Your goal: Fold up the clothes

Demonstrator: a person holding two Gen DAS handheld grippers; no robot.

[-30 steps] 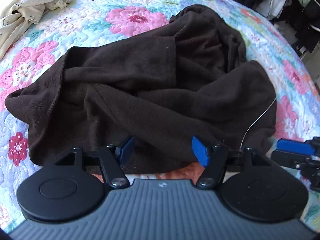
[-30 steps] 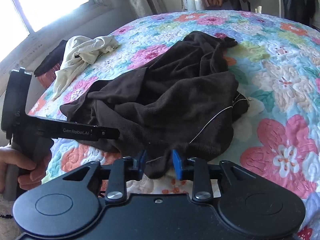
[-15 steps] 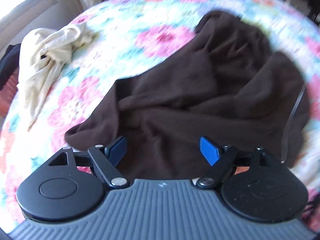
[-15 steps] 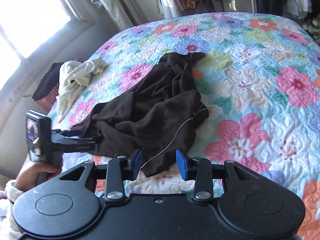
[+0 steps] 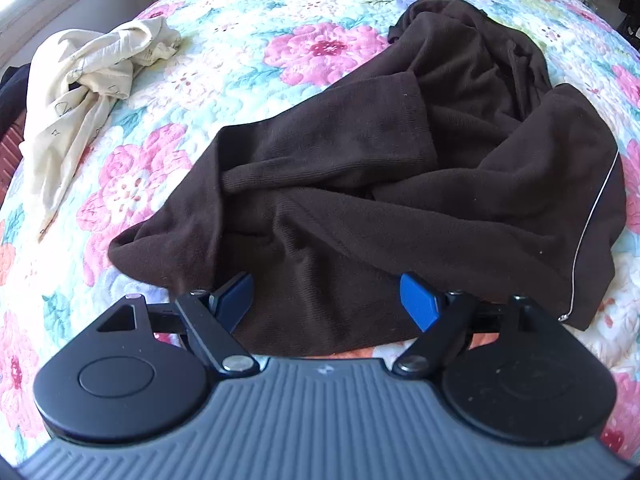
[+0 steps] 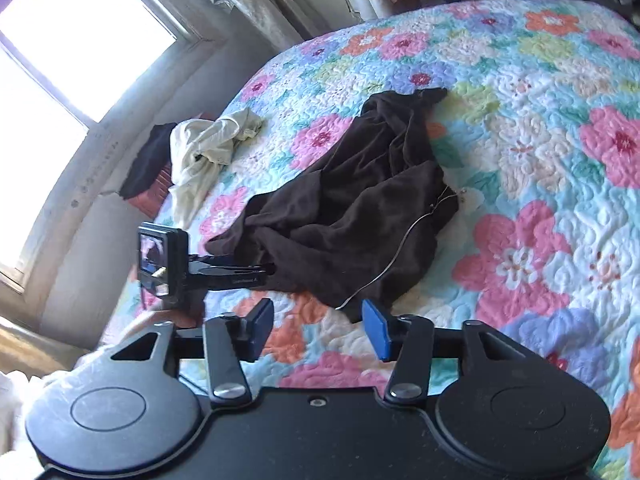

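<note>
Nearby: cream garment (image 5: 86, 80) crumpled left of brown garment (image 5: 400, 184) | quilt (image 6: 540, 140) | left gripper (image 5: 328, 300) agape, empty | right gripper (image 6: 318, 328) just widened, empty

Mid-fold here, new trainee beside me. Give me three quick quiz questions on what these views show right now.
1. True or false: the right gripper is clamped on the brown garment.
2. Which garment lies nearer the window: A) the cream one, B) the brown one?
3. Fill in: the thin pale cord runs along the brown garment's ____ edge in the left wrist view.

Key: 1. False; its jaws stand apart over bare quilt and have just been opening, nothing between them. 2. A. 3. Right.
</note>
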